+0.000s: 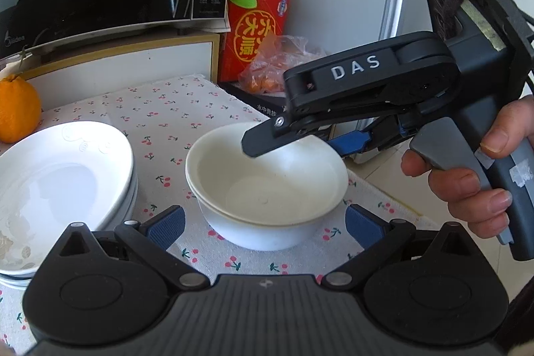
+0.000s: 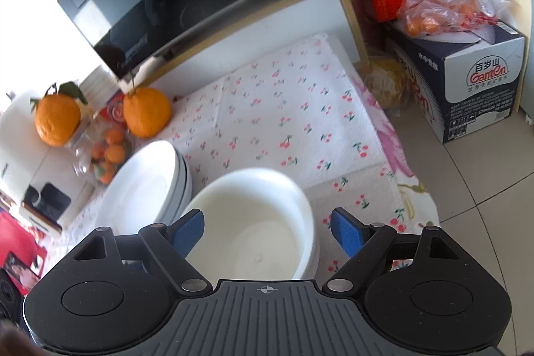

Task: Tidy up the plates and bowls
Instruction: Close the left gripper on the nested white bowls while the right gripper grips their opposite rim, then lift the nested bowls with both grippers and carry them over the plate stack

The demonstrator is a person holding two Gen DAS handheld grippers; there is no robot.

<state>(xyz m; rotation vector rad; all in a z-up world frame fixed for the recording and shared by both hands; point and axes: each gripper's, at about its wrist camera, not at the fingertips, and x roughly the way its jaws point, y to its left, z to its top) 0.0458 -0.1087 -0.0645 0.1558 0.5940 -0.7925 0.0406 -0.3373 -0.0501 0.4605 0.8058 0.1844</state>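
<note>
Nested bowls (image 1: 267, 186) between both spread, empty tongs
Left gripper (image 1: 265, 222) and right gripper (image 2: 267, 232) flank them, pads clear; plates (image 1: 63, 182) stack leftward. Only the left view shows the hand (image 1: 467, 169); only the right, floor tiles (image 2: 484, 222) beyond the cherry cloth (image 2: 283, 109).
</note>
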